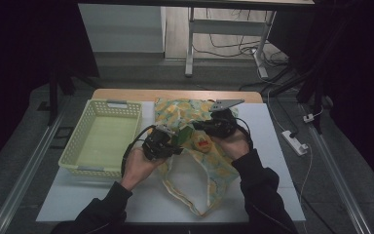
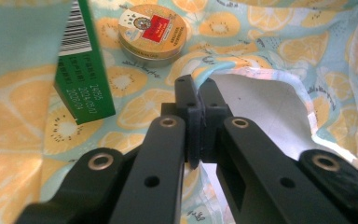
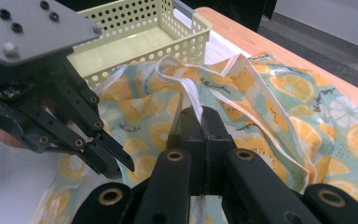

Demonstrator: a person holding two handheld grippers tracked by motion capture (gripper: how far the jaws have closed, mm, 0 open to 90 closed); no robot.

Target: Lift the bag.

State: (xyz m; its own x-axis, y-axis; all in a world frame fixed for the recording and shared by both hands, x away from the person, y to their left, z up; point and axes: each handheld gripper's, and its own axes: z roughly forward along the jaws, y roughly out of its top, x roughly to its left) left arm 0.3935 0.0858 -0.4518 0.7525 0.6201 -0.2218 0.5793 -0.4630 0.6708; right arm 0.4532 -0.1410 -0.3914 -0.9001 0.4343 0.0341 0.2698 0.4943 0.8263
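Observation:
A cloth bag (image 1: pixel 215 168) printed with orange and kiwi slices lies on the white table (image 1: pixel 272 146). My left gripper (image 1: pixel 177 141) is shut on a fold of its edge, and the cloth (image 2: pixel 270 42) spreads out beyond the closed jaws (image 2: pixel 198 91). My right gripper (image 1: pixel 198 126) is shut on the bag's white hem (image 3: pixel 186 88), held raised at the jaw tips (image 3: pixel 200 116). A green box (image 2: pixel 81 70) with a barcode stands tilted against the cloth. A round orange tin (image 2: pixel 153 29) lies flat beside it. Both the box (image 1: pixel 185 133) and the tin (image 1: pixel 203 144) sit between the grippers.
A pale green perforated basket (image 1: pixel 102 105) stands on the table's left side, close behind the left gripper (image 3: pixel 114 167). Its rim (image 3: pixel 200 25) is near the bag. A white power strip (image 1: pixel 294 142) and cables lie on the floor at the right.

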